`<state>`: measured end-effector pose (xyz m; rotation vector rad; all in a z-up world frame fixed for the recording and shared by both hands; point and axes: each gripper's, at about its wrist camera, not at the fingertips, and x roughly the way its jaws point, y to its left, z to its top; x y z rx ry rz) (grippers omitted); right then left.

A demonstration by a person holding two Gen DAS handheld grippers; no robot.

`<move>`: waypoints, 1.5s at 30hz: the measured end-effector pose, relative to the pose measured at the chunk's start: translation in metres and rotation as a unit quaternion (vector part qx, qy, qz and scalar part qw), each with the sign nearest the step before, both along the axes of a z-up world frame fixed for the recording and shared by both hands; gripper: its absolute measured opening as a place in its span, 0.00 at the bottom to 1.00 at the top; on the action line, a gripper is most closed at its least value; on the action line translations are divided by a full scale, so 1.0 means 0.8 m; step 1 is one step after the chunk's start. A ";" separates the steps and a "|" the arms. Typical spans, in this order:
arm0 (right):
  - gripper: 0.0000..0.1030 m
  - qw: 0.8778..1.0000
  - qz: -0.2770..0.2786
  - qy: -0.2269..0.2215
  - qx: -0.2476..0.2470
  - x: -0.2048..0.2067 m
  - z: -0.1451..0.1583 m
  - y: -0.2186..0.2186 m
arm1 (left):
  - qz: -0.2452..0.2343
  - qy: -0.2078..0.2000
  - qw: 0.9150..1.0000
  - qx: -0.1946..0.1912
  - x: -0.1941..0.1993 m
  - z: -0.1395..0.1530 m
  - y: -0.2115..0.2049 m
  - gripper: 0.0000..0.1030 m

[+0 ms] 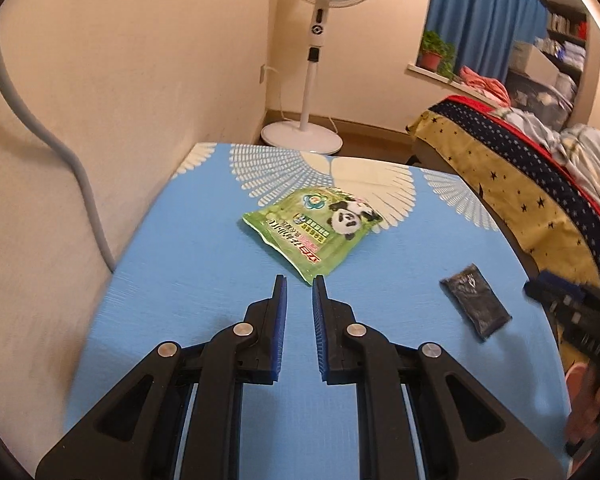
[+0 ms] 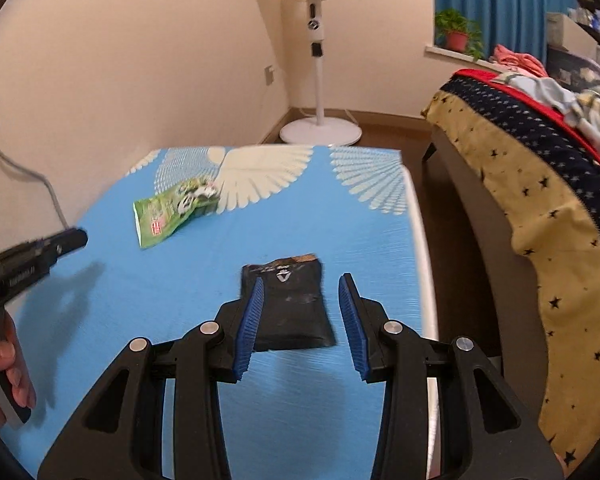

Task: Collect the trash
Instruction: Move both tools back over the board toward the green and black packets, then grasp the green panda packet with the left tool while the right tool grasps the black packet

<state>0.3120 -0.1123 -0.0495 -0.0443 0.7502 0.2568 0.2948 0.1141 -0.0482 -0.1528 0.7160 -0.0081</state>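
Blue cloth with white feather fans covers the tabletop, which is set against a cream wall. Nearest in the left wrist view, the left hand-held gripper is seen with its jaws almost closed, a narrow gap between them and nothing in it; its tips point at the near corner of the green wrapper. The right hand-held gripper is held about half open and empty, with the black wrapper lying flat on the cloth between and beyond its pads, apparently not yet touched. Two pieces of trash are counted: one green wrapper with a panda print toward the middle of the tabletop, one black wrapper nearer the right edge. Both are judged light, thin, crinkly and slippery, best pinched at a raised edge or corner. Farther off, one standing fan, one bed at the right and one potted plant are seen.
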 end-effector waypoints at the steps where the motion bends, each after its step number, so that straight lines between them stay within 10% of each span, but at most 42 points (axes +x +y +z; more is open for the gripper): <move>1: 0.39 1.000 0.006 0.003 -0.005 0.001 -0.005 0.005 | 0.002 0.001 1.000 -0.005 0.004 -0.002 0.002 0.13; 24: 0.34 0.995 0.033 0.035 -0.086 0.014 -0.049 0.050 | 0.055 0.060 0.991 -0.103 0.085 -0.057 0.026 0.32; 30: 0.10 0.995 0.031 0.031 -0.095 0.013 -0.047 0.052 | 0.055 0.060 0.990 -0.117 0.097 -0.058 0.018 0.32; 32: 0.03 0.995 0.030 0.030 -0.094 0.012 -0.047 0.051 | 0.050 0.065 0.989 -0.127 0.101 -0.060 0.016 0.08; 45: 0.00 1.000 0.023 0.003 -0.011 -0.014 0.017 -0.001 | 0.020 0.011 0.997 -0.080 0.050 0.002 -0.008 0.00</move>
